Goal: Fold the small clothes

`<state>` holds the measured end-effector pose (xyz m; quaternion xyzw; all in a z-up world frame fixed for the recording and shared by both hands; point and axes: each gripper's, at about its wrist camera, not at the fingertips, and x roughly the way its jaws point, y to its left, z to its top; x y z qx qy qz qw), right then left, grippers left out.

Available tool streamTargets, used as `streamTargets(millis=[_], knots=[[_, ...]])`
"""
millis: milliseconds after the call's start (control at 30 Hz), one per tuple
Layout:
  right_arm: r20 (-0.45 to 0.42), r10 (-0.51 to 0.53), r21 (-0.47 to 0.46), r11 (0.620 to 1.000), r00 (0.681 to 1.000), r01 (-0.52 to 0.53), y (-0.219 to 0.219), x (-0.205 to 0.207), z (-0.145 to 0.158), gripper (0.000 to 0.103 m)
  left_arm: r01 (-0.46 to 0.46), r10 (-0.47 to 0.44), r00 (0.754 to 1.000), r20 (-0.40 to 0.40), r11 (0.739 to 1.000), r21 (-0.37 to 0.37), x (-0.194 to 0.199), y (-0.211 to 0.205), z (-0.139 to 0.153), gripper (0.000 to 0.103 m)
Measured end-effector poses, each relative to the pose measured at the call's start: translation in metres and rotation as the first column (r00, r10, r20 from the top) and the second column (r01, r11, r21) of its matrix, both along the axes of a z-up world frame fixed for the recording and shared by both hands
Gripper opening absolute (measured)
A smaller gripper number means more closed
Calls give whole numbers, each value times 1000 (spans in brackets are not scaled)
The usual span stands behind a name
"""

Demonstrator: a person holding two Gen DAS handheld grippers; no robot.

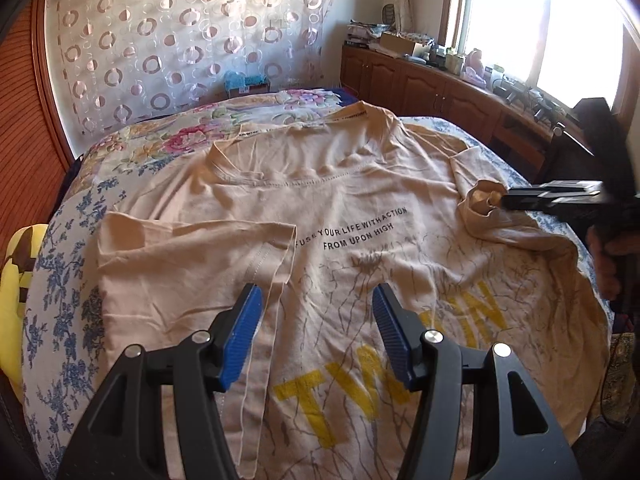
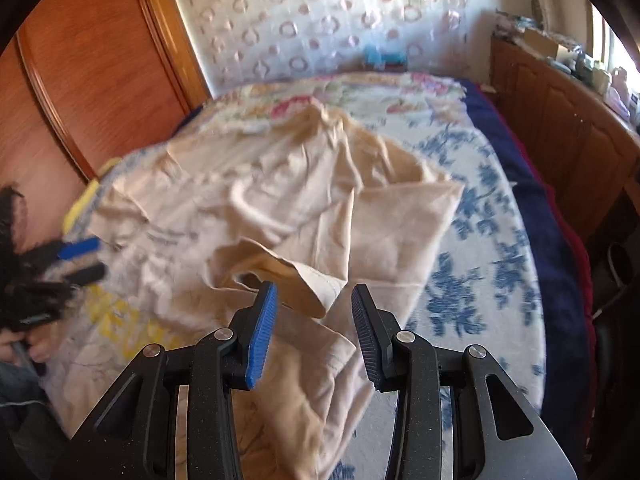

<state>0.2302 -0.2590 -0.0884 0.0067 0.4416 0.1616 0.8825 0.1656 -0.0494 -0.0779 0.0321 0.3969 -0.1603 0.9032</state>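
Sleeve-folding step: the beige T-shirt [image 1: 320, 208] lay spread across the frame's centre on the floral bedspread [image 1: 60, 272], left sleeve already folded inward; both the left gripper [image 1: 316, 300] and right gripper [image 2: 314, 300] stood wide open, empty, the right needing next to pinch the crumpled right sleeve [image 2: 280, 272].

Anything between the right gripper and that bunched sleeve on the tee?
Nothing visible. The right gripper is open just short of the raised sleeve of the beige T-shirt; only shirt fabric lies beneath. The left gripper is open over the opposite side.
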Motion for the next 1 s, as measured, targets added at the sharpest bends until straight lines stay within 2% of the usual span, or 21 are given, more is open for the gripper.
streamTargets(millis=[67,100,233,367,467,533,567,600,800,900,1000], knots=[[-21,3,-26,1000,1000,-3,5,8,-8,23,-6,6,1000,1,1000,2,0,2,2,58],[-21,8,-33,999,1000,-9,8,12,-9,4,-10,10,1000,3,1000,2,-1,4,2,58],[27,87,-27,996,996,-86,27,24,9,2,-32,32,999,1,999,-15,-1,13,4,58],[81,164,-11,986,983,-164,56,40,33,2,-50,51,999,8,998,-24,0,18,5,58],[105,184,-16,983,977,-184,71,50,39,2,-55,56,998,5,998,-28,0,20,4,58],[102,177,-25,984,979,-175,74,56,38,21,-57,57,998,3,998,-28,0,22,4,58],[104,173,-24,985,979,-171,72,57,39,43,-56,56,998,2,998,-29,1,22,4,58],[113,166,-17,986,980,-165,69,55,40,46,-55,55,998,2,998,-29,0,23,4,58],[81,85,3,996,993,-85,24,30,39,46,-44,44,999,-2,998,-34,1,24,2,58],[31,45,-27,999,999,-44,4,13,28,46,-38,38,999,-3,999,-38,1,22,1,58],[-13,32,-52,998,999,-32,-6,-3,16,38,-32,32,999,-3,999,-40,1,19,0,58]])
